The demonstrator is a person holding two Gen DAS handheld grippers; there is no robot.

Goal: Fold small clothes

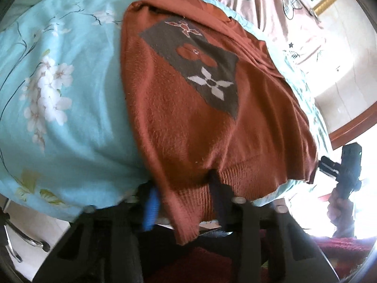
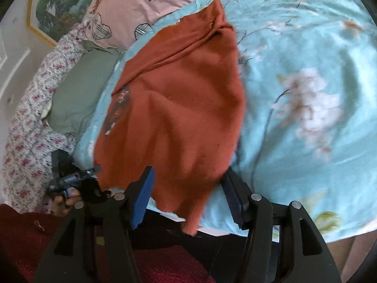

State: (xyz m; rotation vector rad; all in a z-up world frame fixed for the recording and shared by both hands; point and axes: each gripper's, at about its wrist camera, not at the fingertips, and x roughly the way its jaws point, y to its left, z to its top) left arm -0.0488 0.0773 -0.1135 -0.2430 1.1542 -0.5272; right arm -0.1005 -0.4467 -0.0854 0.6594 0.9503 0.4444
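A rust-orange knit sweater [image 1: 188, 122] with a grey flower patch [image 1: 200, 70] lies on a light blue floral bedsheet [image 1: 59, 82], its ribbed hem hanging over the bed's near edge. My left gripper [image 1: 183, 184] is shut on that hem, with the cloth bunched between its pads. In the right wrist view the sweater [image 2: 179, 99] shows its plain side, and a corner droops between the fingers of my right gripper [image 2: 188, 172]. Those jaws stand apart and the cloth drapes loosely between them. A hand [image 1: 339, 210] holding the right gripper shows at the far right.
A pink quilt with plaid hearts [image 2: 146, 2] lies at the head of the bed, next to a green pillow [image 2: 80, 94] and a white flowered cloth [image 2: 30, 108]. A framed painting [image 2: 56, 7] hangs behind. A dark red garment [image 2: 21, 231] is below the grippers.
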